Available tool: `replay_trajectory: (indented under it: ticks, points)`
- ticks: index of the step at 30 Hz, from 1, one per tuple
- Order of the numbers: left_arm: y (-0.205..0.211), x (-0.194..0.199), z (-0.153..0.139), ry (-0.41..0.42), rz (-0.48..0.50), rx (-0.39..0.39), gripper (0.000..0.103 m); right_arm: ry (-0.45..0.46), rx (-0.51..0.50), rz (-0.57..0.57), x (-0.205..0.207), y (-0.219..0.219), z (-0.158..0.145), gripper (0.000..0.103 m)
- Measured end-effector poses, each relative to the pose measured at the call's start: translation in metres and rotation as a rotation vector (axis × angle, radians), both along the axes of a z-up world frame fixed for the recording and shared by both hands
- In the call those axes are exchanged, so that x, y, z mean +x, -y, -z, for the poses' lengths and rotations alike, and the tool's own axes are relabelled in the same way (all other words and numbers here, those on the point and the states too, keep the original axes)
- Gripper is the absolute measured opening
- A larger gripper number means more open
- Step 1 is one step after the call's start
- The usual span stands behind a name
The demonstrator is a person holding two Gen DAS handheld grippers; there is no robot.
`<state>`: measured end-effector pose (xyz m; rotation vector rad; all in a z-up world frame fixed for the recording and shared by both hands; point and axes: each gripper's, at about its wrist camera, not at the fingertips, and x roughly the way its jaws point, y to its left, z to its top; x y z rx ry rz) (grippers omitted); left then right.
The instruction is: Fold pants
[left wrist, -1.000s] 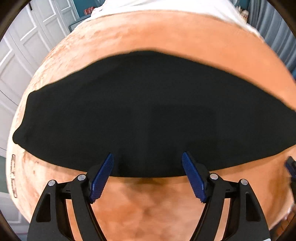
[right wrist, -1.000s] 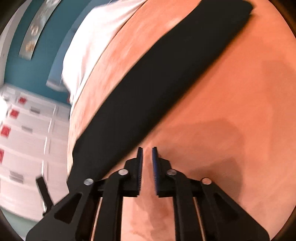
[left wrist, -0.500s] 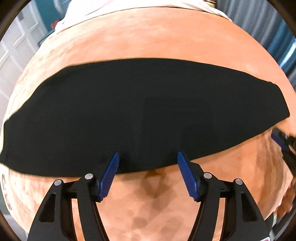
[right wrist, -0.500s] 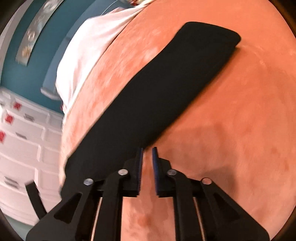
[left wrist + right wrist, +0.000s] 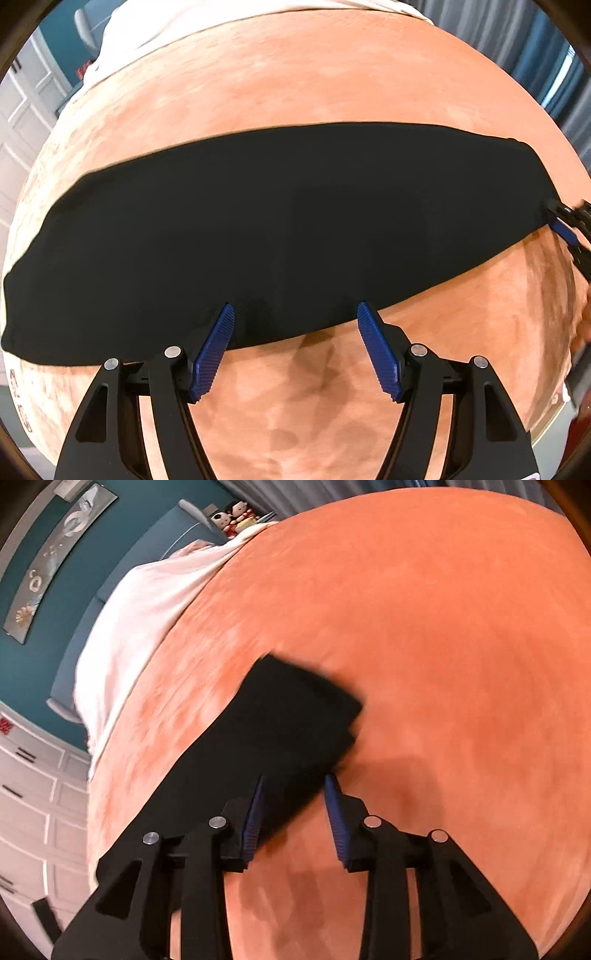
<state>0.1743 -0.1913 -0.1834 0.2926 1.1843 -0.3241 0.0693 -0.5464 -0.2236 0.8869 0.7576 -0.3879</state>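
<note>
While hovering over the orange bed cover [image 5: 295,74], looks down in the left wrist view on black pants [image 5: 295,221], folded lengthwise into one long strip. Lies flat there, spanning mid-frame from the left edge almost to the right edge.

At lower centre, left hand-held gripper [image 5: 295,314]: released, jaws wide, just drawn in a little, clamping nothing. Straddles the near long edge of the pants, with that edge and bare cover showing between the blue pads [image 5: 214,350].

At the far right of the same view, right hand-held gripper [image 5: 565,229], right at the strip's end.

In the right wrist view, same gripper at lower centre, jaws parted. Between the tips, the near corner of the pants' end, with the rest of the strip running off to the lower left behind the left finger. No pinch on the cloth to be made out; slightly blurred. White bedding [image 5: 140,627] at upper left, beyond the cover.
</note>
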Motion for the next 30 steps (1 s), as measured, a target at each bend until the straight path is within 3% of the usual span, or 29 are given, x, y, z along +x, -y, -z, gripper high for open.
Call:
replay_trajectory:
  ticks: [1, 3, 7, 10, 13, 15, 16, 17, 18, 20, 23, 24, 25, 27, 28, 29, 30]
  points:
    - [0.006, -0.001, -0.001, 0.006, 0.015, 0.004, 0.068, 0.001, 0.012, -0.016, 0.006, 0.007, 0.004, 0.005]
    - [0.013, -0.006, -0.003, 0.016, 0.033, 0.015, 0.068, 0.039, 0.007, -0.028, 0.003, 0.01, -0.005, 0.004]
    - [0.027, -0.009, -0.004, 0.047, 0.043, 0.038, 0.068, 0.089, -0.116, -0.112, 0.013, 0.008, -0.04, 0.005]
    - [0.036, -0.004, -0.002, 0.037, 0.037, 0.037, 0.068, -0.002, -0.123, -0.161, 0.034, 0.021, -0.025, 0.017]
    - [0.045, 0.002, -0.006, 0.037, 0.045, 0.04, 0.069, -0.001, -0.003, -0.152, 0.035, 0.036, -0.009, 0.021]
    - [0.047, 0.005, -0.007, 0.044, 0.05, 0.047, 0.07, 0.015, 0.023, -0.145, 0.034, 0.04, -0.008, 0.042]
    - [0.046, 0.009, -0.006, 0.045, 0.051, 0.049, 0.071, 0.033, 0.044, -0.147, 0.035, 0.044, -0.005, 0.045]
    - [0.048, 0.011, -0.001, 0.045, 0.05, 0.052, 0.071, 0.047, 0.053, -0.143, 0.037, 0.046, -0.004, 0.041]
    - [0.046, 0.014, 0.0, 0.046, 0.046, 0.055, 0.071, 0.054, 0.053, -0.145, 0.038, 0.045, -0.005, 0.009]
    - [0.054, 0.018, -0.003, 0.061, 0.032, 0.045, 0.071, 0.12, 0.054, -0.164, 0.038, 0.044, -0.022, 0.007]
    - [0.054, 0.021, -0.005, 0.084, 0.029, 0.045, 0.075, 0.239, -0.102, -0.201, 0.031, 0.034, -0.07, 0.007]
    - [0.057, 0.025, -0.002, 0.091, 0.029, 0.051, 0.075, 0.219, -0.147, -0.204, 0.034, 0.036, -0.07, 0.007]
    - [0.058, 0.028, 0.003, 0.091, 0.025, 0.065, 0.075, 0.142, -0.164, -0.21, 0.042, 0.039, -0.056, 0.008]
    - [0.059, 0.031, 0.011, 0.067, 0.016, 0.075, 0.075, -0.077, -0.115, -0.218, 0.055, 0.051, -0.002, 0.009]
    - [0.058, 0.031, 0.013, 0.06, 0.011, 0.073, 0.075, -0.064, -0.082, -0.213, 0.052, 0.053, 0.007, 0.008]
    - [0.055, 0.03, 0.011, 0.055, 0.008, 0.069, 0.075, -0.01, -0.073, -0.189, 0.041, 0.053, 0.003, 0.01]
    - [0.054, 0.031, 0.012, 0.056, 0.005, 0.062, 0.075, -0.013, -0.084, -0.179, 0.037, 0.052, -0.003, 0.013]
